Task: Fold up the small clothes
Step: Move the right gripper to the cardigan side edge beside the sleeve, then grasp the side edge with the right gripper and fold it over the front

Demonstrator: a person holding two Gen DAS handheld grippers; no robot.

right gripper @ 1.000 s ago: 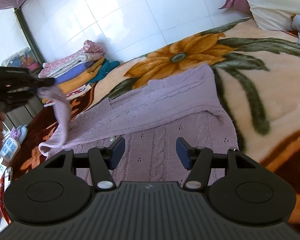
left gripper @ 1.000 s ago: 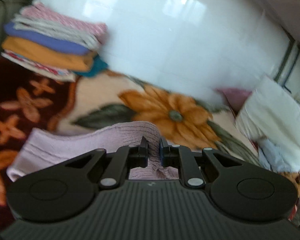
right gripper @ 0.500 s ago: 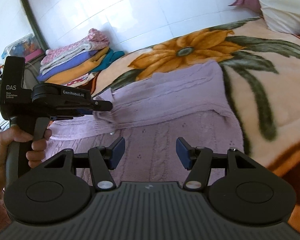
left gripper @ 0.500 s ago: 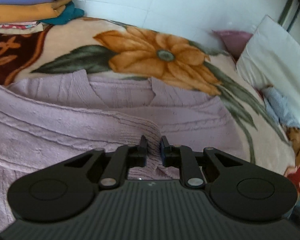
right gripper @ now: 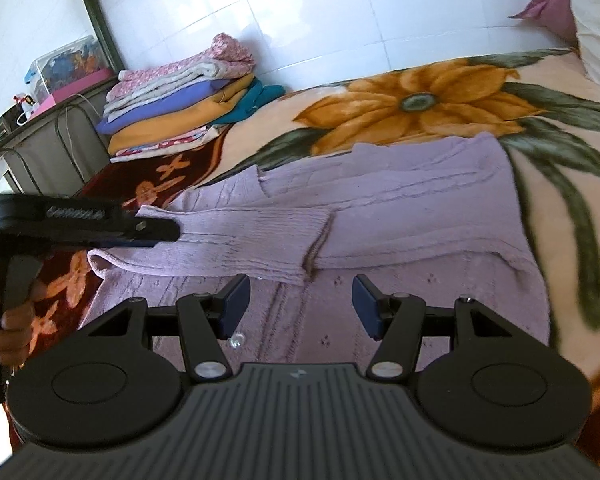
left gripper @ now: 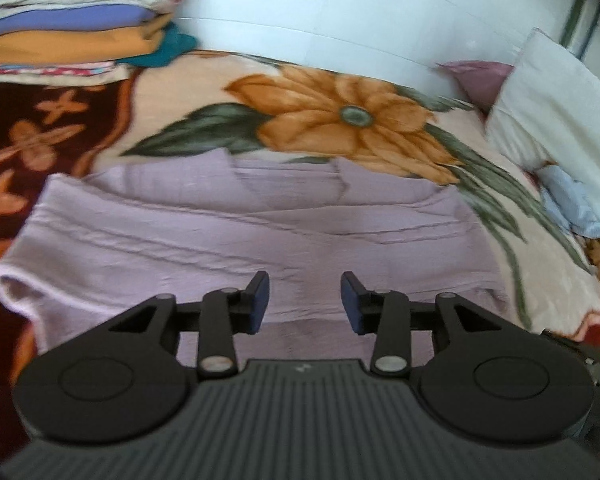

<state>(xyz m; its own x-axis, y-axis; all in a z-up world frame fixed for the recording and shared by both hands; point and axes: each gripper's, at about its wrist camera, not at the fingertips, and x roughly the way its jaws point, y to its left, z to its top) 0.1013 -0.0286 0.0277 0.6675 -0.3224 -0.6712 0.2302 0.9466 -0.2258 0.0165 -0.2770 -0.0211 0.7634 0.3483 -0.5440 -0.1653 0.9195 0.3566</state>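
Observation:
A lilac knit sweater lies flat on the flowered blanket, both sleeves folded across its body. In the right wrist view the sweater shows a sleeve cuff lying across its middle. My left gripper is open and empty just above the sweater's near part. It also shows in the right wrist view at the left, over the sleeve's shoulder end. My right gripper is open and empty above the sweater's lower body.
A stack of folded clothes sits at the blanket's far left by the tiled wall; it also shows in the right wrist view. A white pillow and a blue cloth lie at the right. A side table stands far left.
My left gripper carried the sleeve across the sweater, laid it down, opened and let it go, then drew back. My right gripper stayed open in place.

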